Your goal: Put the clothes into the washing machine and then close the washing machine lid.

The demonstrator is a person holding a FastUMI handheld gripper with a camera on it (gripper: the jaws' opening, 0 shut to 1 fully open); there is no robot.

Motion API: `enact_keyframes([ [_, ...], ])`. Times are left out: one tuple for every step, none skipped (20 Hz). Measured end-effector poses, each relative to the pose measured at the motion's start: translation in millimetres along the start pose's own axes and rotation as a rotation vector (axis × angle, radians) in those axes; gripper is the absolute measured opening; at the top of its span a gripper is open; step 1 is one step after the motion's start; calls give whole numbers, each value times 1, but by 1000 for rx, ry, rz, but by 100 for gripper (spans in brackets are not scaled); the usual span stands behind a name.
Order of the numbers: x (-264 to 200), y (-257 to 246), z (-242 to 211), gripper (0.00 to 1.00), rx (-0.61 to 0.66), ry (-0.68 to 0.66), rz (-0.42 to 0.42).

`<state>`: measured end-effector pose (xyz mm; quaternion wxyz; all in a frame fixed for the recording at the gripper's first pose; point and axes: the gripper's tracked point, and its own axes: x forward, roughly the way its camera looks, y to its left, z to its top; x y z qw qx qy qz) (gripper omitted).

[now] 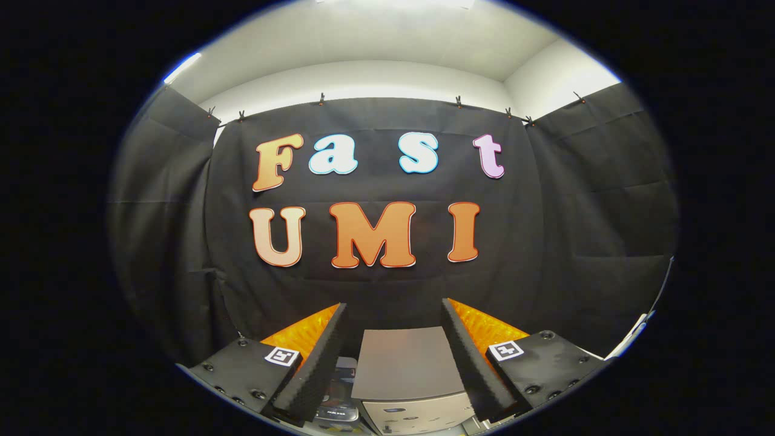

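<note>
Claw (393,339) held level, aimed at the black cloth wall (575,242); your two fingers spread wide apart, nothing gripped between them; each finger has dark ribbed foam pads (315,363) facing inward, orange backing behind, and a black mount with a small square marker on top. Washing machine (412,387) sits low between your fingers, just ahead and below them; you see its flat grey top panel and a strip of pale front with a small dark mark; whether that grey panel is the lid, and whether it is open or down, you cannot tell from this angle. Dark object (339,399) beside the machine, against your left finger's inner side; too hidden to name. White ceiling (375,42) and pale upper walls above the cloth; clips hold the cloth's top edge.
</note>
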<state>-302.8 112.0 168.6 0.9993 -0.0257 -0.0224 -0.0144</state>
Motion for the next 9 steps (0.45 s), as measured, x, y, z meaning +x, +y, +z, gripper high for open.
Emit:
enact_keyframes([
  [0,0,0,98,2,-1,5],
  [1,-1,1,98,3,-7,5],
  [2,-3,2,98,2,-8,5],
  [4,-4,2,98,3,-15,3],
  [5,-5,2,98,6,-13,3],
  [6,-5,0,98,11,-10,5],
  [5,-4,-1,98,14,-6,9],
  [7,-4,-3,98,13,-4,7],
  [8,-5,-2,98,9,-4,7],
])
